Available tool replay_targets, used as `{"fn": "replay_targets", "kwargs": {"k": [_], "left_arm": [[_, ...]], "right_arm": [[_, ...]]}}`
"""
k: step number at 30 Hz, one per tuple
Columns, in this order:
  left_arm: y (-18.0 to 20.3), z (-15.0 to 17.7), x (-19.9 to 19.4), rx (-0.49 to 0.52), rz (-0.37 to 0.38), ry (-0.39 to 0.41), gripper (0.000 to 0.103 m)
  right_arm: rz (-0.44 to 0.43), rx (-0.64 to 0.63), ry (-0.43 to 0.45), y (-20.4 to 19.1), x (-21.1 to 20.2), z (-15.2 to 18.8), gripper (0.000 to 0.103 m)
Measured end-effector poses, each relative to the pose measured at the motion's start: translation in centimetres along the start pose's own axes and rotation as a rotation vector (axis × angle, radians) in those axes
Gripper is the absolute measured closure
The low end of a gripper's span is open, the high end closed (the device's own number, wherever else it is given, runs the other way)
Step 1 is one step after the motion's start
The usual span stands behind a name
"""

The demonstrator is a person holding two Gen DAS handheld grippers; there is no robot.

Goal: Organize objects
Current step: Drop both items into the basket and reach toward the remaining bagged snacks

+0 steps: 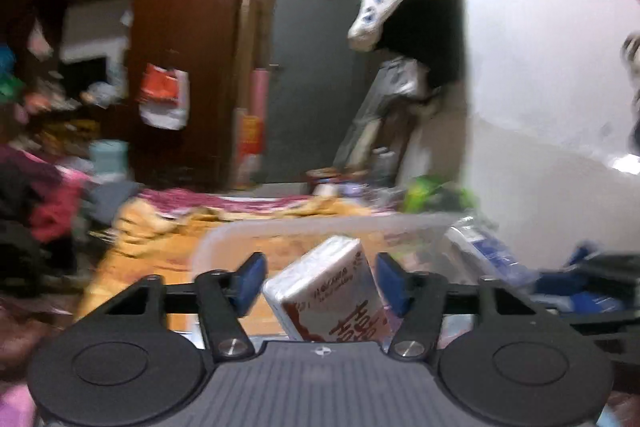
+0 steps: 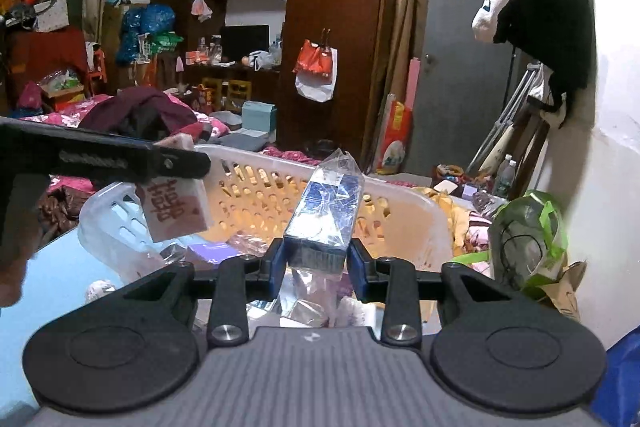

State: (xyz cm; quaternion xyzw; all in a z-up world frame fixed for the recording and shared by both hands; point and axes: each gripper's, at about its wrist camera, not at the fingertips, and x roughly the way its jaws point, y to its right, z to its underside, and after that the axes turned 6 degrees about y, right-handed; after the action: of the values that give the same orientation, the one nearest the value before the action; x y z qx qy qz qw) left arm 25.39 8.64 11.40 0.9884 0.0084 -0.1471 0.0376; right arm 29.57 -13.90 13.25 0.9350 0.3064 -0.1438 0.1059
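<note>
In the left wrist view, the left gripper (image 1: 320, 285) carries a white tissue pack (image 1: 332, 291) with red-brown print. The pack sits tilted between the blue pads; the right pad appears to touch it, while a small gap shows on the left side, so I cannot tell whether the jaws truly pinch it. It hangs above the near rim of a white plastic basket (image 1: 280, 231), with an orange blanket (image 1: 160, 227) spread on the bed beyond.

In the right wrist view, the left gripper (image 2: 176, 163) reaches in from the left, holding that pack (image 2: 176, 207) over the basket's (image 2: 400, 199) left end. At centre, the right gripper (image 2: 318, 261) has its jaws pressed against a blue packet (image 2: 326, 211) in clear wrap, held upright over the basket's near side. A green-taped bag (image 2: 528, 239) sits to the right, beside the wall.
</note>
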Motion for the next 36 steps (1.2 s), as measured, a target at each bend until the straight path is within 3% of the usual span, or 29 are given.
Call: {"fn": "replay_targets", "kwargs": {"k": [1,2,4,7,10,14,18,21,24,26,27,28,32,36], "left_arm": [[0.1,0.0,-0.2,0.013,0.002,0.003,0.008],[0.1,0.1,-1.1,0.015,0.03,0.027,0.007],[-0.4,0.7,-4.4,0.0,0.057,0.108,0.006],[-0.4,3.5,-9.8,0.058,0.093,0.187,0.0],[0.0,7.7,-11.0,0.107,0.128,0.065,0.0],[0.3,12.3,-10.7,0.154,0.153,-0.058,0.005],[0.4,14.1,-10.2,0.164,0.161,-0.107,0.006],[1.3,15.1,-10.0,0.181,0.189,-0.157,0.009],[2.2,15.1,-9.3,0.205,0.167,-0.166,0.011],[2.9,15.2,-8.6,0.227,0.156,-0.195,0.028],[3.0,15.3,-8.4,0.231,0.168,-0.207,0.049],[3.0,15.4,-8.3,0.227,0.172,-0.211,0.064],[1.4,15.3,-9.2,0.142,0.193,-0.162,0.064],[-0.3,15.4,-11.0,0.066,0.242,-0.037,0.064]], "right_arm": [[0.0,-0.01,-0.011,-0.2,-0.1,0.1,0.037],[0.014,-0.024,-0.007,-0.5,-0.5,0.2,0.015],[0.061,-0.049,0.075,-0.7,-2.7,0.5,0.0],[0.059,-0.005,0.15,0.5,-7.2,2.6,0.0],[0.124,0.034,0.058,2.4,-8.2,6.4,0.0],[0.159,0.071,-0.127,4.5,-5.3,10.7,0.003],[0.087,0.158,-0.171,5.3,-4.0,12.6,0.008],[0.081,0.166,-0.189,5.2,-3.2,13.1,0.016],[0.075,0.182,-0.186,5.0,-2.7,13.5,0.024],[0.074,0.198,-0.193,4.9,-2.4,13.5,0.032],[0.079,0.197,-0.187,4.7,-2.6,13.4,0.036],[0.081,0.196,-0.184,4.6,-2.8,13.4,0.044],[0.102,0.19,-0.142,4.3,-3.5,13.4,0.046],[0.111,0.149,-0.079,3.6,-4.4,13.3,0.046]]}}
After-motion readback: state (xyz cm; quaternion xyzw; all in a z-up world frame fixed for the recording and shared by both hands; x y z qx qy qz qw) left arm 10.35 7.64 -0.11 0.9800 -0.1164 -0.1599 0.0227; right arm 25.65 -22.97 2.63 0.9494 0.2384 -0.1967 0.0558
